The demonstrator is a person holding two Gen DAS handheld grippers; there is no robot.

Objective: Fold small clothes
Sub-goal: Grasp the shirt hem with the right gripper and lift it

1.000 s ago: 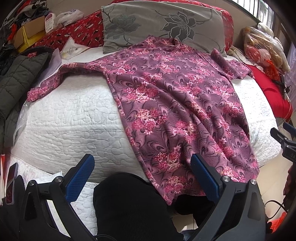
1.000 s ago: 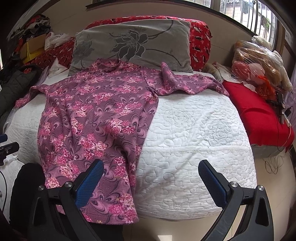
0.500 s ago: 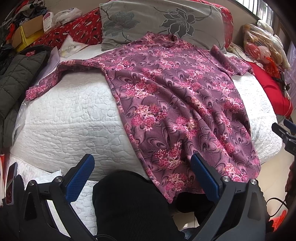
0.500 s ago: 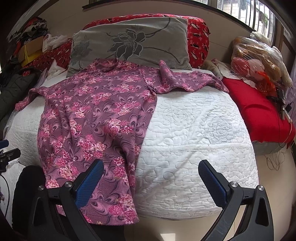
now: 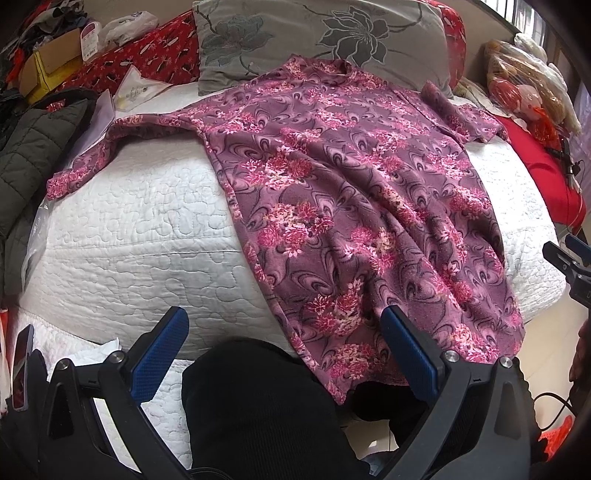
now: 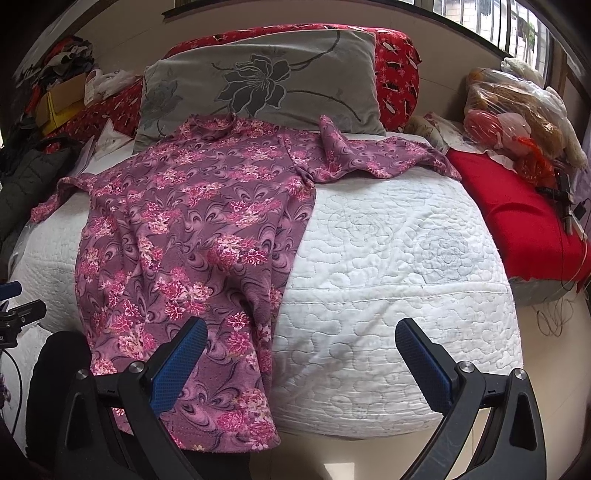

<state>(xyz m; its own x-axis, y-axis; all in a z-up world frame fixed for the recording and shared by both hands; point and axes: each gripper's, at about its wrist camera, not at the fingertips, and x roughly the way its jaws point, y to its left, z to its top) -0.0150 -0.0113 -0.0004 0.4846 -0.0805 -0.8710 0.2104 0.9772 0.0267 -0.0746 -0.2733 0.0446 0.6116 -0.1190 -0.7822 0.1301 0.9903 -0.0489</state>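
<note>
With both the left gripper [image 5: 284,341] and right gripper [image 6: 301,349] spread apart and empty, the floral top [image 6: 192,236], overhanging the bed [image 6: 388,258] edge at 6 o'clock, could slide off once tugged.

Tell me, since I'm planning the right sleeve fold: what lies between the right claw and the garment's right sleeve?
In the right wrist view, only bare white quilt lies between the open right claw and the floral garment's sleeve.

A home bedroom is shown: a bed [image 6: 388,258] covered with a white quilted spread, a grey flowered pillow [image 6: 266,81] set at its head, and barred windows [image 6: 480,14] seen behind.
</note>
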